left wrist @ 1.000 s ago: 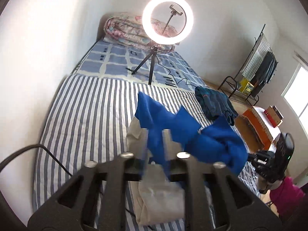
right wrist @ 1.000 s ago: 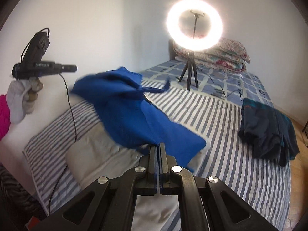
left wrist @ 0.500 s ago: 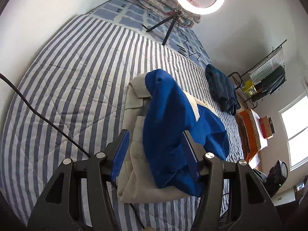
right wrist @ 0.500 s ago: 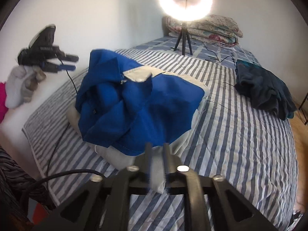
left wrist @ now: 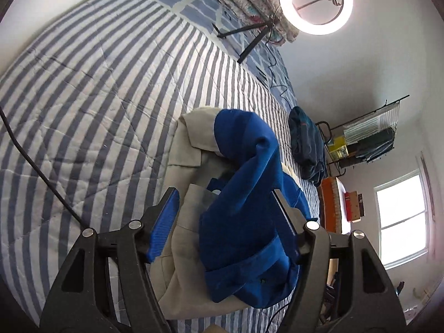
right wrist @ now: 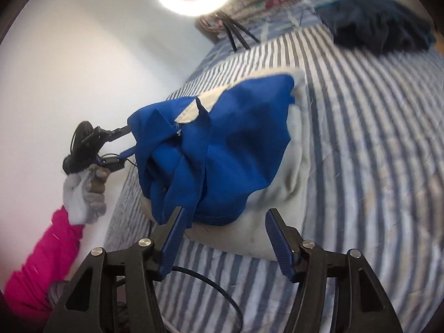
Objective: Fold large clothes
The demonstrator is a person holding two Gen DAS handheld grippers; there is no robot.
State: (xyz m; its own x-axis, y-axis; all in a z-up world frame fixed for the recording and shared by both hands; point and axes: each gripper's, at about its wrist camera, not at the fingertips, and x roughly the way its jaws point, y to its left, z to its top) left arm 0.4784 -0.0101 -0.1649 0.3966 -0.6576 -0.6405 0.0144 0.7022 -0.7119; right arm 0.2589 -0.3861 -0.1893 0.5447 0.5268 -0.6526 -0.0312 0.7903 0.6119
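A second ago I had the blue garment up in the air, pinched in my right hand-held gripper; now it lies slumped in a heap on the beige garment, which is spread on the striped bed. Both pairs of jaws are opening. In the left wrist view the left hand-held gripper stands spread with the blue cloth lying between its fingers; the right-hand pad sits against the fabric, the left-hand pad is clear of it, so nothing is pinched. In the right wrist view the right jaws are apart too, with a blue fold hanging just beside the left finger and bare beige cloth in the gap.

I read this as a release: the blue piece is dropped on the pile but bunched, not yet laid flat, so the folding proper is still to do.

Both my hands have come down toward the bed and rolled, and each tool now points slantwise down at the heap. My left hand, gloved, with a pink sleeve behind it, shows at the near edge of the bed.

A dark garment lies well apart, further along the bed.
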